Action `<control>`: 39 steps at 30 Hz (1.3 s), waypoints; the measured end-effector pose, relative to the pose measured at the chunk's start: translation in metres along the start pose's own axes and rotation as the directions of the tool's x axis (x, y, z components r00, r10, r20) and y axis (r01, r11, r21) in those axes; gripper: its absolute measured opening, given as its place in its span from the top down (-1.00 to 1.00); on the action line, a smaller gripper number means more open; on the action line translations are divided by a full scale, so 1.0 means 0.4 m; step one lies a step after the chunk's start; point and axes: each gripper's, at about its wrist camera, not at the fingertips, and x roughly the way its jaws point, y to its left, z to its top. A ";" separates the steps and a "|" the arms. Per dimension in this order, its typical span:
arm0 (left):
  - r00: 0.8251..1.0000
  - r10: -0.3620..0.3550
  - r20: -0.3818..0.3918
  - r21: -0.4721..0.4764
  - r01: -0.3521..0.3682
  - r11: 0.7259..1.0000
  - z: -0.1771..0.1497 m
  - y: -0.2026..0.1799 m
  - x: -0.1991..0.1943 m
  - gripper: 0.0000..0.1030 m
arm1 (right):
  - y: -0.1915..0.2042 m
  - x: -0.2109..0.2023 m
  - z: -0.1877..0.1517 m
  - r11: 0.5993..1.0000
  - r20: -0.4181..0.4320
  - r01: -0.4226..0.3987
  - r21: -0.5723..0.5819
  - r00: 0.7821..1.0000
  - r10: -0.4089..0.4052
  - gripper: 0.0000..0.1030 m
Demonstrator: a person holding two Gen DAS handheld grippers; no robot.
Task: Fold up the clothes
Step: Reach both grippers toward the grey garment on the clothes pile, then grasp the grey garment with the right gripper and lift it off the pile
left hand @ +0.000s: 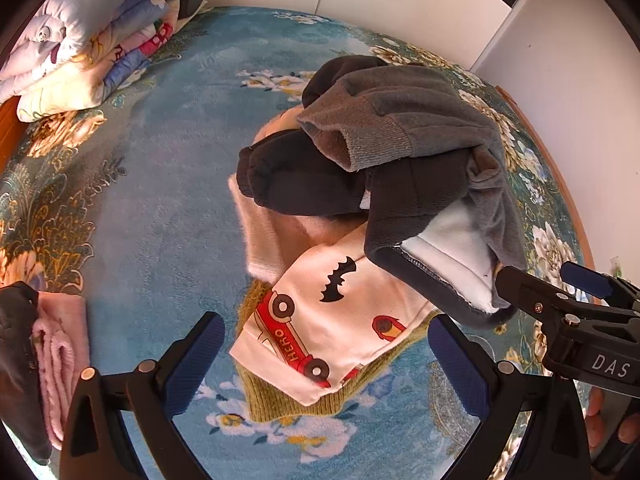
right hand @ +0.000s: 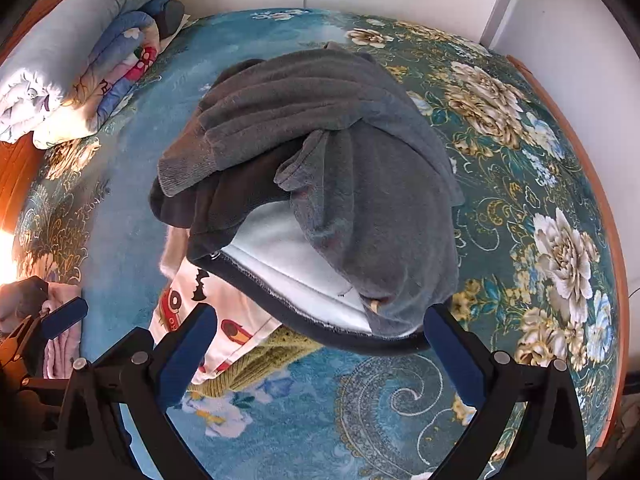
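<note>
Pile: grey fleece top [right hand: 360, 184] lay crumpled on the clothes heap, on the bed cover [right hand: 520, 160] | right gripper [right hand: 320, 344] spread wide, white-lined hem straight ahead — nearer arm | left gripper [left hand: 326, 354] spread too, over the car-print top [left hand: 320, 320].

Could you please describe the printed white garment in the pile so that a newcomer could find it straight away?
On the blue floral bedspread, find the clothes heap under the grey fleece. At its near edge lies the white garment, atop an olive knit. Only it carries a black bat and red cars.
</note>
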 end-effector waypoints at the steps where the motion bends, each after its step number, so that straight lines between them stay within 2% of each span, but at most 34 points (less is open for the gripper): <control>1: 1.000 -0.003 -0.003 -0.005 0.003 1.000 0.001 0.001 0.008 -1.00 | 0.000 0.006 0.003 1.000 -0.002 0.000 -0.004 1.000 0.000 -1.00; 6: 1.000 -0.012 -0.018 -0.024 0.012 1.000 -0.001 0.011 0.042 -1.00 | 0.000 0.036 0.008 1.000 -0.013 -0.006 -0.022 1.000 0.006 -1.00; 9: 1.000 -0.010 -0.025 -0.033 0.009 0.999 -0.006 0.026 0.053 -1.00 | 0.009 0.043 0.028 0.998 0.010 0.000 -0.065 1.000 0.001 -1.00; 14: 0.999 0.017 -0.038 -0.071 -0.020 0.997 -0.043 0.094 0.041 -1.00 | 0.040 0.075 0.145 0.978 0.088 0.085 -0.192 0.994 -0.069 -1.00; 16: 0.998 0.043 -0.051 -0.095 -0.047 0.994 -0.067 0.130 0.031 -1.00 | 0.074 0.100 0.192 0.954 0.098 0.120 -0.275 0.990 -0.097 -1.00; 17: 0.997 0.052 -0.058 -0.107 -0.058 0.993 -0.077 0.146 0.026 -1.00 | 0.092 0.111 0.207 0.936 0.111 0.151 -0.317 0.986 -0.121 -0.94; 18: 0.996 0.061 -0.063 -0.120 -0.068 0.990 -0.088 0.163 0.020 -1.00 | 0.109 0.121 0.223 0.916 0.126 0.181 -0.358 0.981 -0.145 -0.77; 19: 0.995 0.068 -0.066 -0.134 -0.077 0.988 -0.101 0.181 0.010 -1.00 | 0.117 0.128 0.235 0.910 0.132 0.197 -0.365 0.978 -0.158 -0.68; 20: 0.995 0.075 -0.069 -0.143 -0.084 0.986 -0.108 0.193 0.002 -1.00 | 0.123 0.134 0.247 0.907 0.137 0.209 -0.366 0.976 -0.170 -0.46; 21: 0.994 0.082 -0.073 -0.149 -0.093 0.984 -0.115 0.202 -0.002 -1.00 | 0.122 0.140 0.263 0.916 0.127 0.199 -0.350 0.978 -0.164 -0.25; 22: 0.993 0.091 -0.077 -0.156 -0.102 0.982 -0.125 0.215 -0.007 -1.00 | 0.123 0.146 0.274 0.922 0.112 0.189 -0.338 0.981 -0.160 -0.18; 23: 0.992 0.096 -0.077 -0.161 -0.107 0.981 -0.128 0.223 -0.015 -1.00 | 0.124 0.151 0.284 0.927 0.096 0.180 -0.328 0.983 -0.156 0.10; 24: 0.993 0.097 -0.073 -0.162 -0.108 0.981 -0.128 0.226 -0.028 -1.00 | 0.120 0.145 0.293 0.934 0.093 0.176 -0.310 0.984 -0.154 0.51; 25: 0.993 0.099 -0.069 -0.164 -0.109 0.980 -0.129 0.229 -0.040 -1.00 | 0.117 0.137 0.302 0.941 0.091 0.172 -0.291 0.984 -0.152 0.74; 26: 0.993 0.100 -0.065 -0.165 -0.110 0.980 -0.130 0.232 -0.053 -1.00 | 0.102 0.108 0.319 0.955 0.110 0.169 -0.245 0.983 -0.145 0.86; 28: 0.993 0.104 -0.056 -0.169 -0.112 0.979 -0.132 0.237 -0.079 -1.00 | 0.070 0.050 0.351 0.975 0.151 0.157 -0.160 0.979 -0.133 0.87; 33: 0.993 0.112 -0.036 -0.176 -0.116 0.977 -0.135 0.252 -0.143 -1.00 | -0.039 -0.130 0.421 0.984 0.262 0.172 -0.036 0.952 -0.157 0.89; 39: 0.993 0.121 0.011 -0.164 -0.117 0.980 -0.140 0.239 -0.246 -1.00 | -0.235 -0.390 0.440 0.977 0.392 0.147 0.151 0.899 -0.196 0.90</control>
